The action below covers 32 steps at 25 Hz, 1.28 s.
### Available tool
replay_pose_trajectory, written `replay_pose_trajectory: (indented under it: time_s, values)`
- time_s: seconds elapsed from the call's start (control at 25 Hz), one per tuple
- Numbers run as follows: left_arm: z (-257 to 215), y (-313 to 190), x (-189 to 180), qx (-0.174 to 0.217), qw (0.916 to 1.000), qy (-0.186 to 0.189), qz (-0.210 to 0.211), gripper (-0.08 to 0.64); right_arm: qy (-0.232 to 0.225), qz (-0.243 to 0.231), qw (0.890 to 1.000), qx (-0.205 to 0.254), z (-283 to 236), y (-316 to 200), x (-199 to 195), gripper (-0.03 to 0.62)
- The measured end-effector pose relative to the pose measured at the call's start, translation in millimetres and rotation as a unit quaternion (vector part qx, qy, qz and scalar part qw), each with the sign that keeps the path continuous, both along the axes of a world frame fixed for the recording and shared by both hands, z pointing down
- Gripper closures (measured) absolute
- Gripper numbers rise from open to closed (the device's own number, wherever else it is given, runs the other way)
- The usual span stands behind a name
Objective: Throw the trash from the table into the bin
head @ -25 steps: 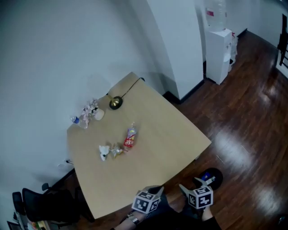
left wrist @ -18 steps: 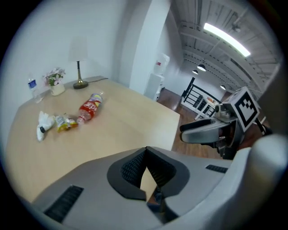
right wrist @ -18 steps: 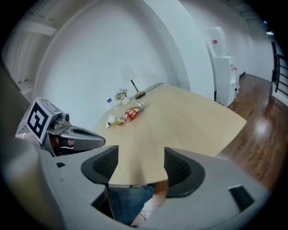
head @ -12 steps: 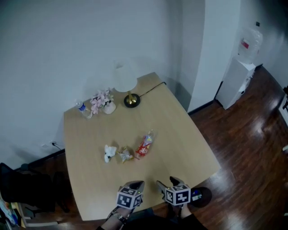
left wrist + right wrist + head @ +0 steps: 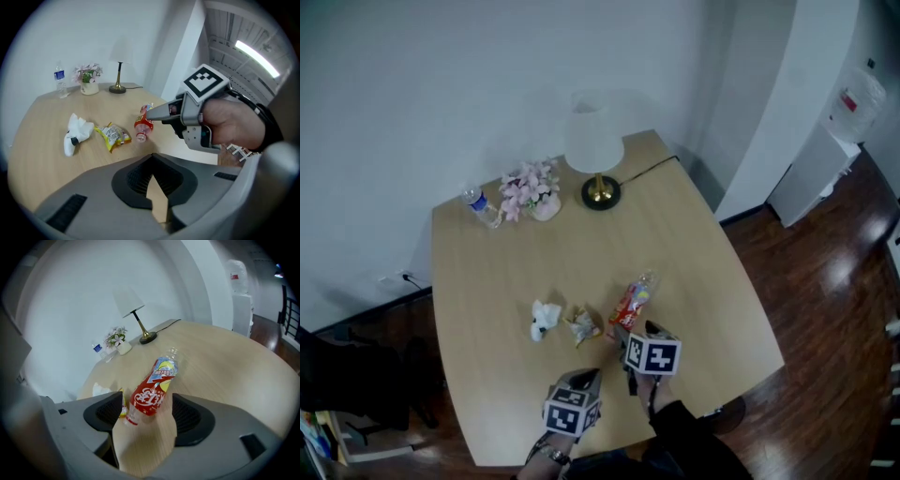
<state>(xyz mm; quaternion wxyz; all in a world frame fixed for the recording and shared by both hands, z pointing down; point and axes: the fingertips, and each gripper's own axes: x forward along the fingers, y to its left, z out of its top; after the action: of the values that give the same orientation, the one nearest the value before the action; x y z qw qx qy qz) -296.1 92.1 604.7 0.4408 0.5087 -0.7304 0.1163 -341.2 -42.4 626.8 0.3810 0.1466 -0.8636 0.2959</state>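
Note:
A red-labelled plastic bottle [image 5: 635, 300] lies on the wooden table [image 5: 487, 281], with a crumpled yellow wrapper [image 5: 582, 325] and a white tissue wad [image 5: 545, 318] to its left. My right gripper [image 5: 143, 406] is open, one jaw on each side of the bottle [image 5: 152, 392], whose capless neck points toward me; the pads do not press on it. The head view shows this gripper [image 5: 630, 333] at the bottle's near end. My left gripper [image 5: 152, 157] is shut and empty, hovering over the table's near edge [image 5: 589, 377], behind the wrapper [image 5: 112, 134] and tissue [image 5: 76, 133].
A lamp [image 5: 594, 155], a flower pot [image 5: 532, 192] and a small water bottle [image 5: 483, 206] stand along the table's far edge by the wall. A dark round thing [image 5: 727, 412] sits on the floor at the table's near right corner. A water dispenser [image 5: 839, 131] stands far right.
The view has come closer to the table. Both grippers moved forward over its near edge, the right one further, so that it now straddles the bottle.

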Motion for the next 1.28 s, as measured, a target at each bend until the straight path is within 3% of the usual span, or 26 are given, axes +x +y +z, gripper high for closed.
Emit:
replay_pose_trajectory:
  time_s: [0.28, 0.68, 1.0, 1.16, 1.28]
  values:
    - [16.4, 11.6, -1.8, -0.004, 0.9995, 0.025, -0.018, 0.555, 0.024, 0.023, 0.999, -0.003, 18.0, -11.0, -35.7, 0.199]
    - [26.7, 15.2, 7.0, -0.009, 0.9991, 0.038, -0.015, 0.554, 0.055, 0.02, 0.998, -0.016, 49.4, -11.7, -32.9, 0.208]
    - [22.9, 10.9, 16.3, -0.013, 0.9995, 0.03, 0.004, 0.554, 0.032, -0.026, 0.998, -0.038, 39.5, -5.3, -8.5, 0.244]
    - [20.9, 1.8, 32.9, -0.014, 0.9994, 0.025, 0.019, 0.554, 0.006, -0.044, 0.998, -0.044, 24.4, -4.8, 22.3, 0.247]
    - [15.9, -14.8, 47.2, -0.011, 0.9984, 0.018, 0.053, 0.554, -0.016, -0.043, 0.998, -0.041, 6.6, -10.6, 51.4, 0.247]
